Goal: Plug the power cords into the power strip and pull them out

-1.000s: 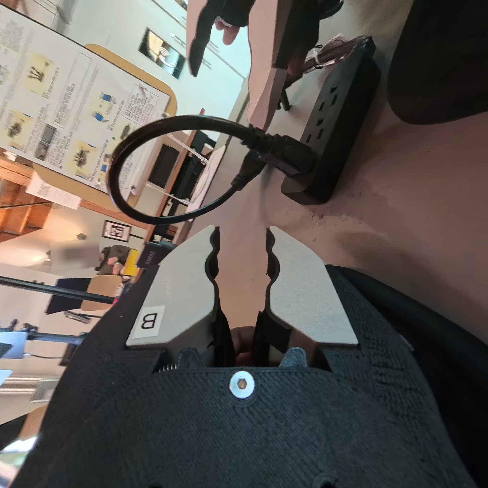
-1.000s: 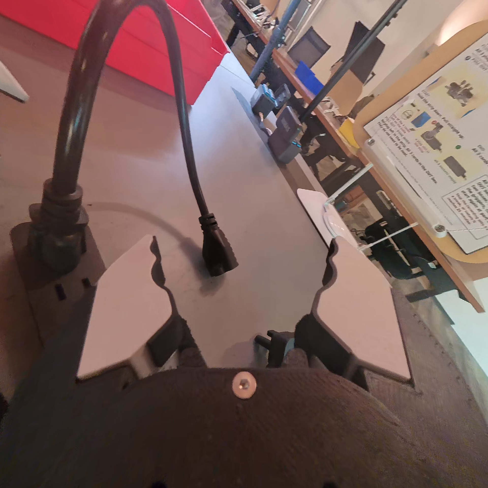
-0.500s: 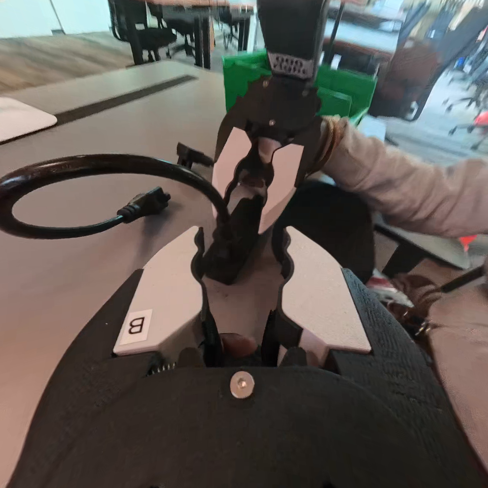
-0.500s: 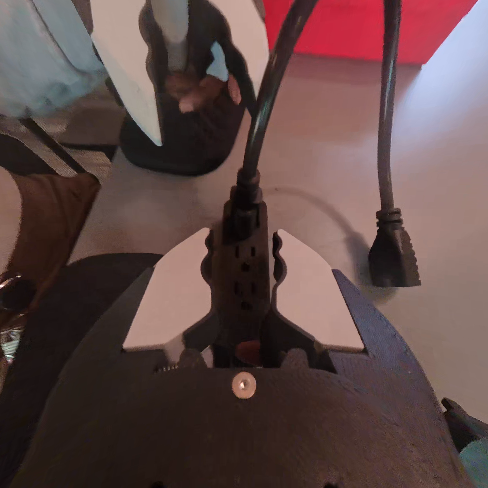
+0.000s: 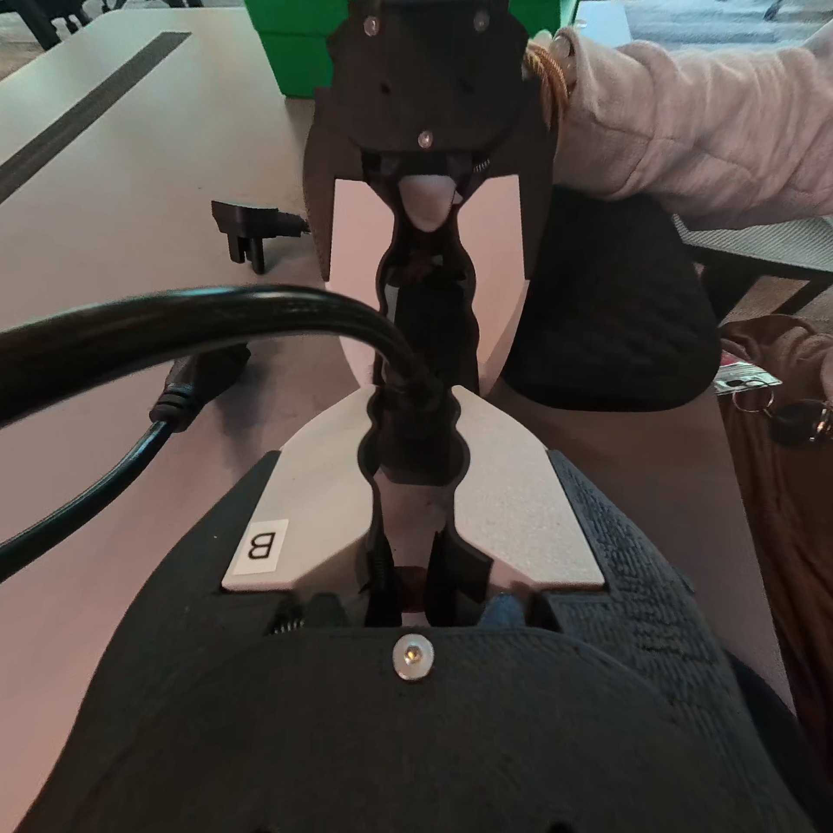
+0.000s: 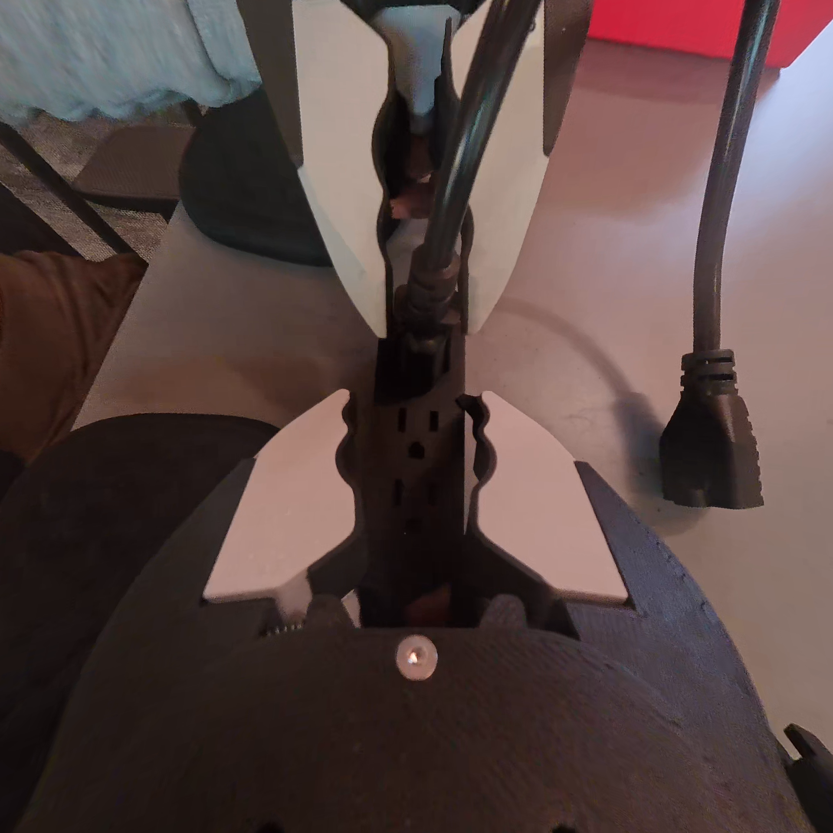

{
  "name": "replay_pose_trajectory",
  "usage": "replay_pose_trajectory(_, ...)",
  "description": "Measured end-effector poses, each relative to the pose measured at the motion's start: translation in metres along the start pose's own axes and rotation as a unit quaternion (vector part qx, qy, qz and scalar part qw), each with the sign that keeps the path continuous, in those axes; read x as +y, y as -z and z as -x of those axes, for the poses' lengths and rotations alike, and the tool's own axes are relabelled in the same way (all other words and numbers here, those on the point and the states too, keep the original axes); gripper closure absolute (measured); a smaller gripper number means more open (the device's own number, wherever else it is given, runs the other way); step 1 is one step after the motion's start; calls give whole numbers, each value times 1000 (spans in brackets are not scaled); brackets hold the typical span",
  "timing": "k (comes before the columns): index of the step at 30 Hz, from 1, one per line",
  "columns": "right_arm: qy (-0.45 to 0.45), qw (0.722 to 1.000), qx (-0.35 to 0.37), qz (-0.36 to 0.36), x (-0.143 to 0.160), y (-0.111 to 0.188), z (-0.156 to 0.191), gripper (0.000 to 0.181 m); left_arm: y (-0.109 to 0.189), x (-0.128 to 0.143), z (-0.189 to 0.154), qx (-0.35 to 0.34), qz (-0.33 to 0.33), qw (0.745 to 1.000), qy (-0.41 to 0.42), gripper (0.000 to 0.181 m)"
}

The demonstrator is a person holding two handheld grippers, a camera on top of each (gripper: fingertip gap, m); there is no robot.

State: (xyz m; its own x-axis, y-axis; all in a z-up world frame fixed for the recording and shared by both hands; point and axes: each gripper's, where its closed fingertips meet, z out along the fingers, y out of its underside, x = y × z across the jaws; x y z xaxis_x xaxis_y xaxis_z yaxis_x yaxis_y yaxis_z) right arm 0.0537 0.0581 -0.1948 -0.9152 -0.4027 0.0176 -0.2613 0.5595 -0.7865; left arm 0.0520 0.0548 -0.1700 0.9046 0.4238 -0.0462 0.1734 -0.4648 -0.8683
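**Both tools clamped: one on the plug, one on the power strip**

Left tool point(image 5: 414, 408) has its white fingers point(image 5: 500, 450) drawn in narrow around the black plug point(image 5: 412, 432) seated in the near end of the power strip point(image 5: 428, 333). The plug's thick black cord point(image 5: 189, 320) arches up and away to the left, then loops down to a moulded connector point(image 5: 198, 383) lying on the bench point(image 5: 135, 180). In the right wrist view that connector point(image 6: 712, 450) rests flat on the bench point(image 6: 586, 248) to the right of the strip, well apart from it.

Right tool point(image 6: 414, 405) grips the power strip point(image 6: 414, 473) from the opposite end, its fingers point(image 6: 293, 487) closed against the strip's two long sides, with empty sockets showing between them. Seen from the left wrist view, the right tool point(image 5: 426, 360) faces the camera at the strip's far end; a person's pale sleeve point(image 5: 676, 126) reaches in behind it from the right. In the right wrist view, the left tool point(image 6: 423, 333) faces the camera likewise, pinching the plug point(image 6: 428, 315) at the strip's far end.

A second black plug point(image 5: 252, 225), prongs exposed, lies loose on the bench at the far left. A green bin point(image 5: 297, 49) stands beyond it. A red bin point(image 6: 667, 22) sits at the bench's far edge in the right wrist view. Keys point(image 5: 793, 419) show off the bench at right.
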Motion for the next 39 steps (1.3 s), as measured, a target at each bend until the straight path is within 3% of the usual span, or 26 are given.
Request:
replay_pose_trajectory(7,8,1000,10,0,3,-1,-3,136,-2,-3,-1,21,-36,999,-9,157)
replay_pose_trajectory(10,6,1000,8,-1,3,-1,-3,136,-2,-5,4,2,-67,998,-19,148)
replay_pose_trajectory(17,2,1000,6,-3,3,-1,-3,135,9,-16,2,-37,-126,988,-77,151)
replay_pose_trajectory(27,5,1000,7,-5,2,-1,-3,136,3,-9,4,-108,-65,976,-177,154)
replay_pose_trajectory(34,14,1000,8,-6,2,-1,-2,138,2,-6,3,-86,-51,988,-121,156)
replay_pose_trajectory(39,16,1000,10,-8,1,-2,-2,138,4,-7,5,-116,-58,980,-153,154)
